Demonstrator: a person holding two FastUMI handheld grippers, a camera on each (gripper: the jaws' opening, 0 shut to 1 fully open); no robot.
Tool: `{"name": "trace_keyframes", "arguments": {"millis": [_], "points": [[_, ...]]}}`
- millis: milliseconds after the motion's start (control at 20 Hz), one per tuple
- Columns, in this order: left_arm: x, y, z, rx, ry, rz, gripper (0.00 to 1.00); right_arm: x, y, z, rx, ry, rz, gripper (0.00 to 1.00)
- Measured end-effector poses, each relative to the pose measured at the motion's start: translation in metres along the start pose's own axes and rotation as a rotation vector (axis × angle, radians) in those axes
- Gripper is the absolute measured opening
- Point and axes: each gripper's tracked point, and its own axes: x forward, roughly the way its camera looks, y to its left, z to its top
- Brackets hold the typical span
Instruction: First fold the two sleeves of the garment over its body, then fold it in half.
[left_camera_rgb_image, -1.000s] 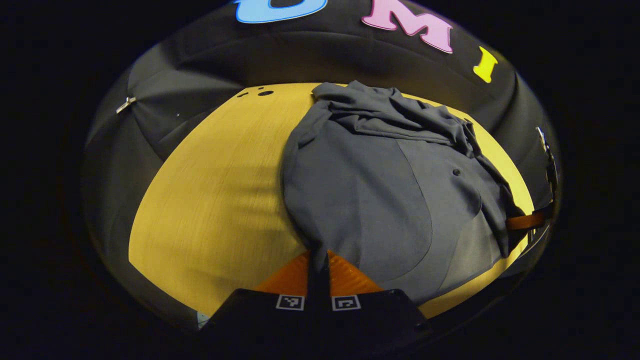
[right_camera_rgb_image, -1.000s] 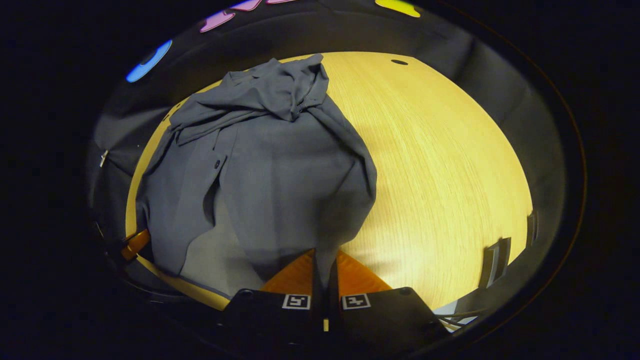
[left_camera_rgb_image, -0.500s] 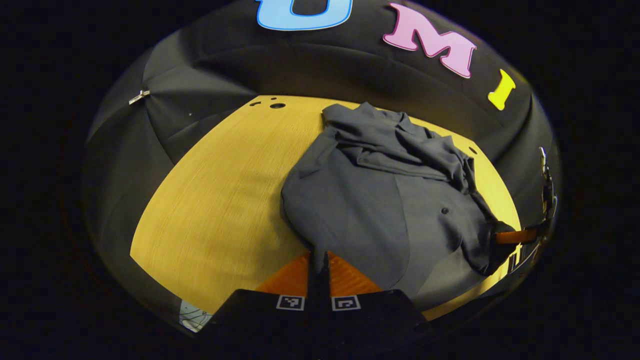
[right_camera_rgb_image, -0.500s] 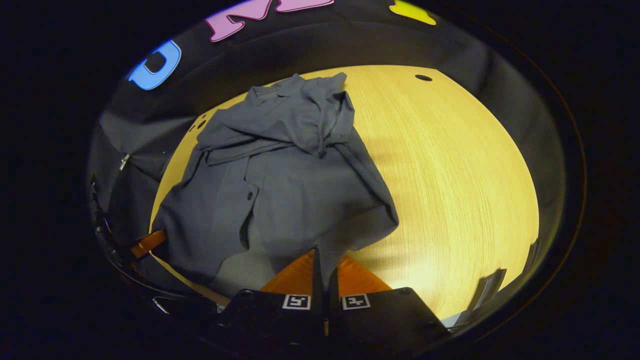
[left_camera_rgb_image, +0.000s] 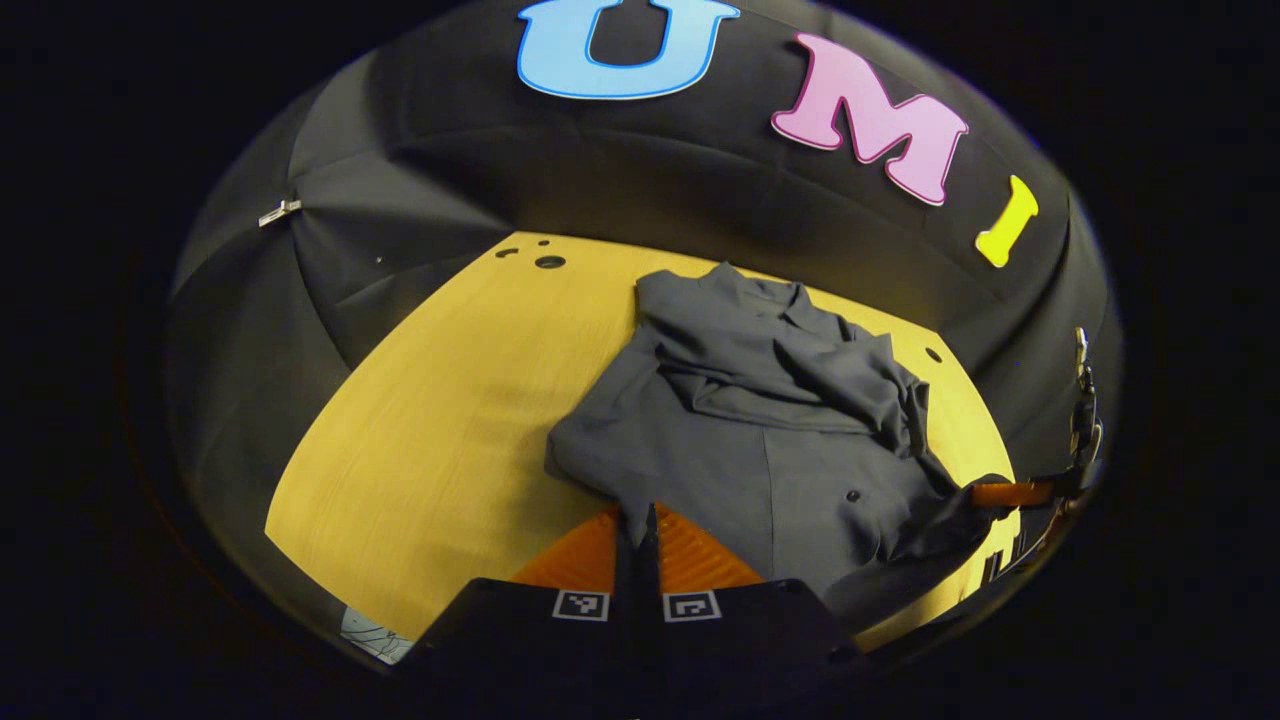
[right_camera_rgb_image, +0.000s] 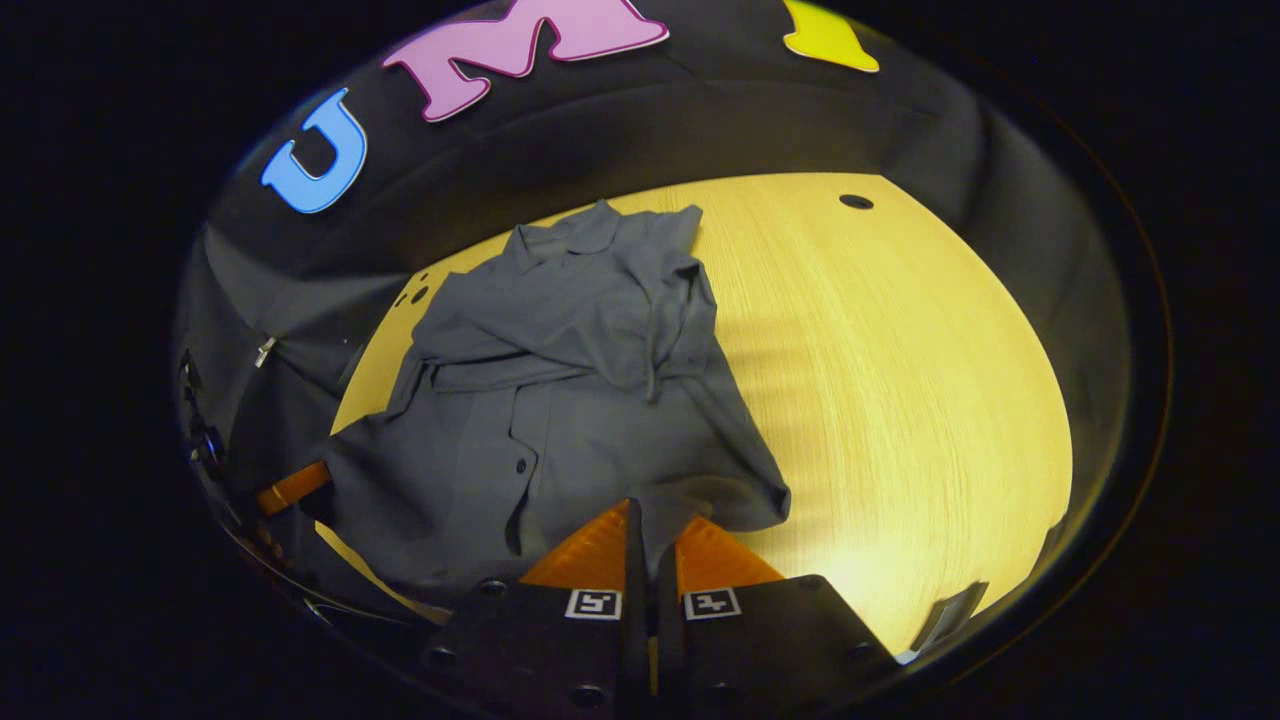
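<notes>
Booth with black cloth walls, yellow wood-grain worktop with a few small round holes near its far edge. Grey button-up garment lies on the worktop, collar toward the far wall, both sleeves bunched and crossed over the upper body — rumpled, not flat. A dark button shows on the placket in both views.

Left gripper: fingers pressed together with a fold of the garment's near hem pinched between them, at the garment's left corner. In the left gripper view the other gripper's finger sits far right at the worktop edge, touching the opposite hem corner.

Right gripper: fingers closed tight on the hem at the right corner, grey cloth running up from between them. In the right gripper view the left gripper shows far left at the garment's edge.

Near hem is held at both corners, the cloth between them draping down onto the worktop — lower body lies smoother than the top.
</notes>
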Motion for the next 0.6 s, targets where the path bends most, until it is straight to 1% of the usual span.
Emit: {"name": "trace_keyframes", "arguments": {"millis": [200, 350, 400, 450, 500, 600], "points": [[0.004, -0.004, 0.033, -0.005, -0.049, -0.012, 0.06, 0.005, 0.004, 0.032, -0.080, -0.061, -0.006, 0.08], [0.011, -0.013, 0.058, 0.009, -0.072, -0.031, 0.06, 0.011, 0.008, 0.063, -0.100, -0.115, -0.004, 0.08], [0.014, -0.015, 0.069, 0.020, -0.088, -0.035, 0.02, 0.012, 0.010, 0.077, -0.110, -0.140, -0.006, 0.08], [0.018, -0.019, 0.078, 0.028, -0.103, -0.043, 0.02, 0.013, 0.012, 0.088, -0.112, -0.159, -0.003, 0.08], [0.021, -0.023, 0.089, 0.034, -0.116, -0.049, 0.05, 0.013, 0.014, 0.100, -0.108, -0.174, 0.000, 0.08], [0.028, -0.030, 0.112, 0.051, -0.146, -0.062, 0.05, 0.020, 0.015, 0.121, -0.105, -0.202, -0.002, 0.08]]}}
